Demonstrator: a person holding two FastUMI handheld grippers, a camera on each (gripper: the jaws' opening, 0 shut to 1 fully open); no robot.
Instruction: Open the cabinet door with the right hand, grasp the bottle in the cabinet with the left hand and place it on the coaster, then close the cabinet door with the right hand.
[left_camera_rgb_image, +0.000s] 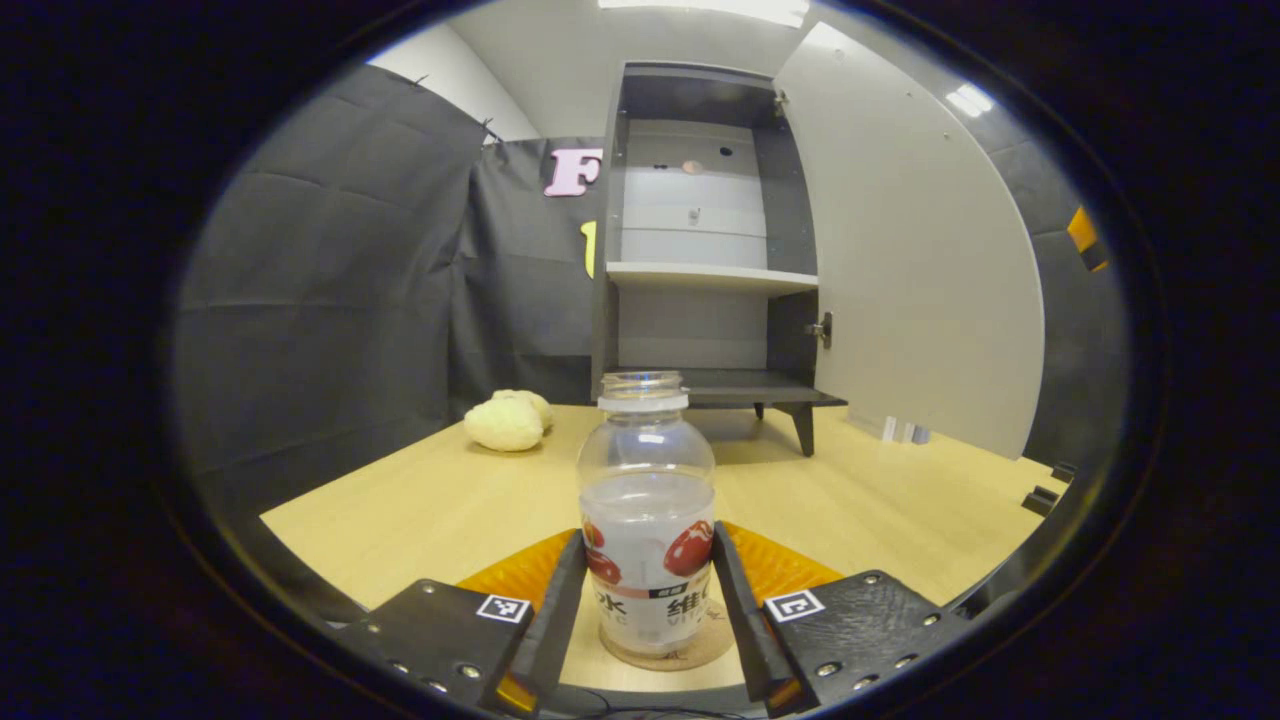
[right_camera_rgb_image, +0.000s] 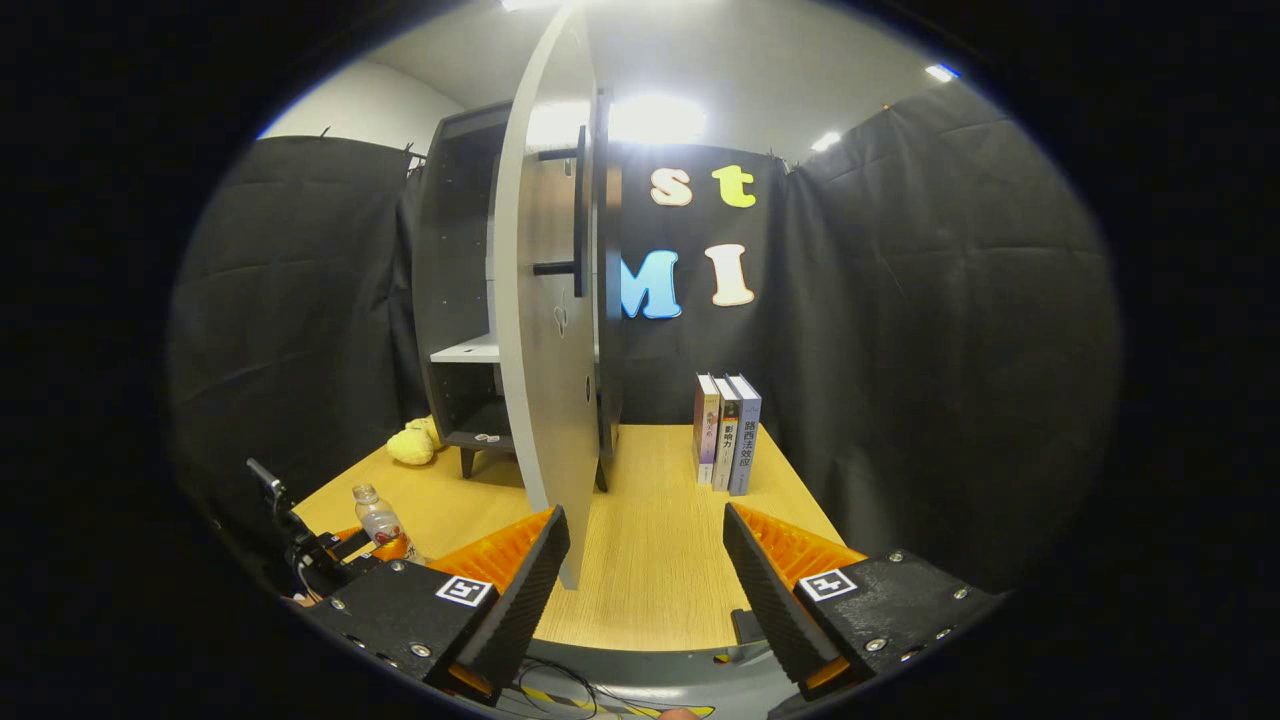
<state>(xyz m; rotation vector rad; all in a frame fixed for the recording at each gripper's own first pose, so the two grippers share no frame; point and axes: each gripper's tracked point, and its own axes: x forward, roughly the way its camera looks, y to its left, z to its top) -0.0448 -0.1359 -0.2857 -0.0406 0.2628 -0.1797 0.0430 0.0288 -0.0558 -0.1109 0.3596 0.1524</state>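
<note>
The clear plastic bottle with a red-fruit label (left_camera_rgb_image: 647, 520), low in the middle of the left gripper view, already stands on the round cork coaster (left_camera_rgb_image: 700, 655) on the pale wooden worktop (left_camera_rgb_image: 400, 510), so the fetching looks done. The left gripper (left_camera_rgb_image: 648, 610) flanks it with fingers at its sides, but I cannot tell whether they press or have let go. The grey cabinet door (right_camera_rgb_image: 545, 330) stands wide open; closing it remains, and the right gripper (right_camera_rgb_image: 645, 575), fingers spread and empty, sits near the door's lower edge.

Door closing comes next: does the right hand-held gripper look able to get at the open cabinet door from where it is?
Probably yes. The cabinet door stands open, its edge just ahead of the open right hand-held gripper, with bare table between them.
</note>
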